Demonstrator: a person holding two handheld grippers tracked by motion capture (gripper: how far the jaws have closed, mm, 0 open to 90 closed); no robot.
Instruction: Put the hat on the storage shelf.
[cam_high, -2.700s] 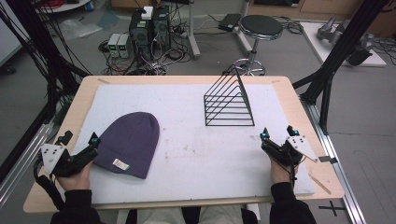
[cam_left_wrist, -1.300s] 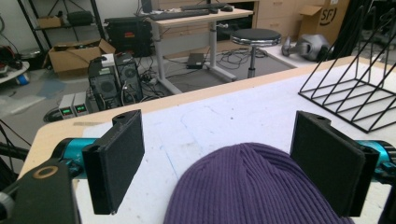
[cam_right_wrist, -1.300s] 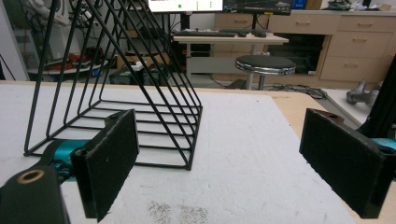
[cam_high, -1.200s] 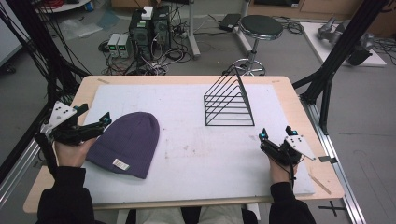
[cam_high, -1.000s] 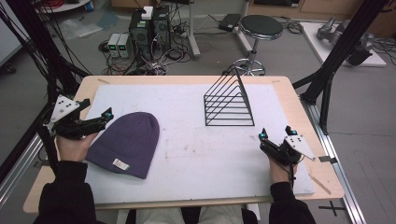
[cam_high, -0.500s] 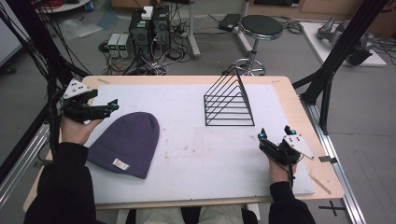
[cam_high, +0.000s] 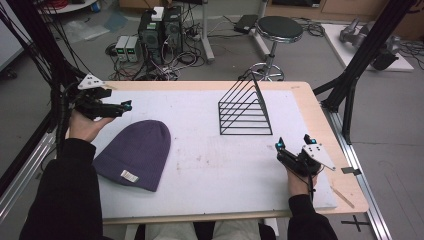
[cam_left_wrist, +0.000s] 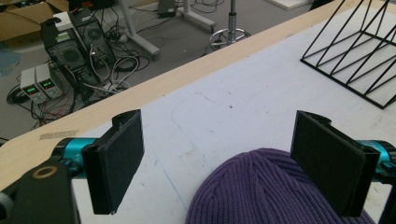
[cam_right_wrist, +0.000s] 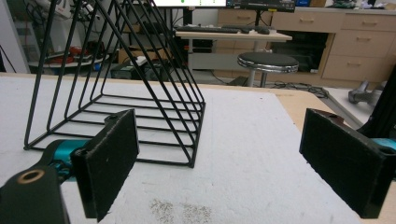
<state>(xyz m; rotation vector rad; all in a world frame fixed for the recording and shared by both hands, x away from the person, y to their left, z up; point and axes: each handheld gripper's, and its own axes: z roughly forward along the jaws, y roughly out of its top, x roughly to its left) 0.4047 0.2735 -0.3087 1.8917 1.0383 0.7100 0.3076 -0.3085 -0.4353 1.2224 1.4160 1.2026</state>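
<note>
Here the table (cam_high: 320, 107) spreads widest, its white mat (cam_high: 210, 150) covering nearly the whole top, and both grippers work over that mat. Next in size is the purple beanie (cam_high: 134, 152), lying flat with its crown toward the far edge and a small white label on its cuff nearest the person. It sits just below and ahead of the left gripper (cam_high: 117, 106), which hangs above the mat at the beanie's crown, jaws pointing across the table. In the left gripper view the beanie (cam_left_wrist: 275, 191) rises between the two pads, its crown closer to the right-hand pad, and I cannot tell whether that pad touches the knit. The left gripper (cam_left_wrist: 229, 158) stands wide apart, holding nothing.

The black wire rack (cam_high: 245, 111) comes next, standing upright on the mat, well beyond the right gripper (cam_high: 292, 147) and a little to its left. In the right gripper view the rack (cam_right_wrist: 116, 84) looms ahead past the left-hand pad, clear of both pads. The right gripper (cam_right_wrist: 219, 158) too is spread wide, with nothing between its jaws, resting low near the table's near corner in the person's hand.
</note>
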